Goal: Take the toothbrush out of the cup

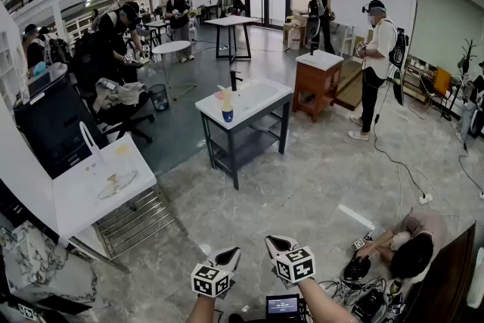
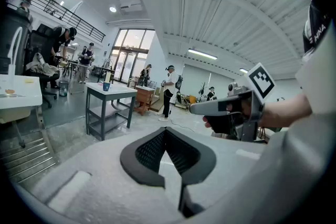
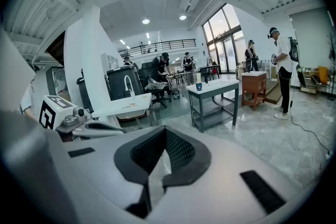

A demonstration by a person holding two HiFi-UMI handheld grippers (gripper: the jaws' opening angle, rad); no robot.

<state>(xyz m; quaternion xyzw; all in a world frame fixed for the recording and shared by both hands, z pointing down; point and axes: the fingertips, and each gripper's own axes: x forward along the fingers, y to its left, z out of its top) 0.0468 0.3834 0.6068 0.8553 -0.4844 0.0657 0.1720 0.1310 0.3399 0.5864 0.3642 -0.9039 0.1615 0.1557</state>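
Observation:
A blue cup [image 1: 227,115] stands on the near left corner of a white sink table [image 1: 261,98] several steps ahead, with a pale toothbrush [image 1: 224,94] upright in it. The cup shows small and far in the left gripper view [image 2: 106,86] and in the right gripper view [image 3: 198,86]. Both grippers hang low at the bottom of the head view, far from the table. My left gripper [image 1: 233,253] is shut and empty, its jaws [image 2: 166,132] meeting at the tip. Beside it my right gripper [image 1: 273,242] is also shut with nothing in it [image 3: 166,131].
A white sink unit [image 1: 98,185] with a tall faucet stands close at the left over a metal rack [image 1: 132,219]. A wooden cabinet [image 1: 318,79] sits beyond the table. A person [image 1: 412,246] crouches on the floor at lower right among cables. Other people stand around the hall.

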